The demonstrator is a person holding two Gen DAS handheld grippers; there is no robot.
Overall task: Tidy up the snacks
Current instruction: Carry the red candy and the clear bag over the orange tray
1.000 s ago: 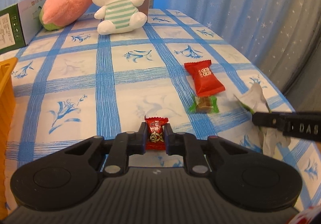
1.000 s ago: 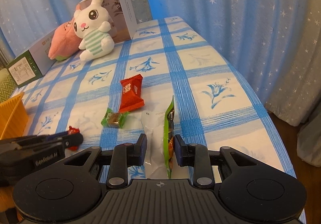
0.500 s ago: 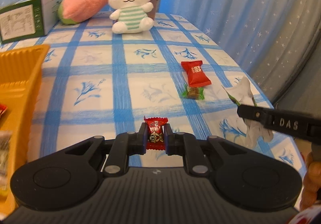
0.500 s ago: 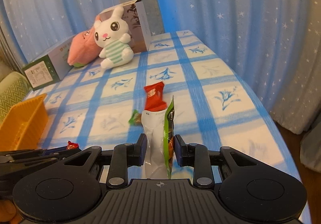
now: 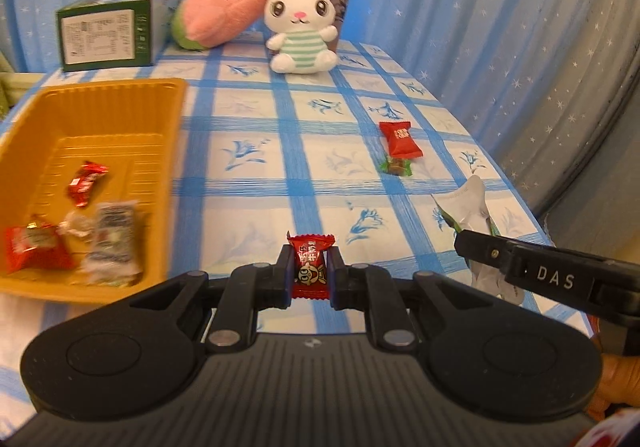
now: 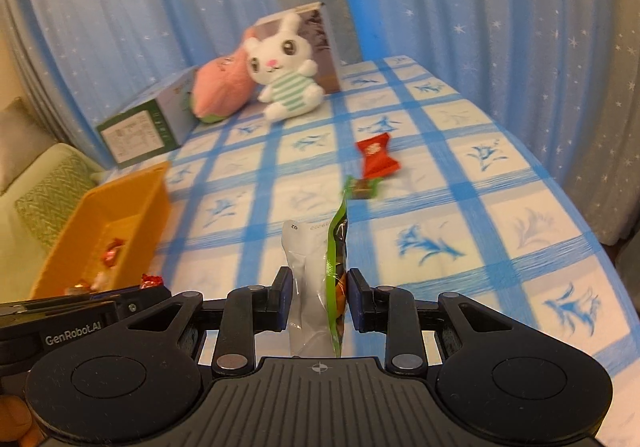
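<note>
Left gripper point(image 5: 311, 274) jaws pinch red candy point(image 5: 311, 261); right gripper point(image 6: 320, 297) jaws clamp snack pouch point(image 6: 320, 279). Risk: I release short of orange bin point(image 5: 176, 119), candy lands on tabletop point(image 5: 280, 151).

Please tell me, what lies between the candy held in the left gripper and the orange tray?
Nothing lies there. In the left wrist view, only bare checked tablecloth separates the red candy in the left gripper from the orange tray.
</note>
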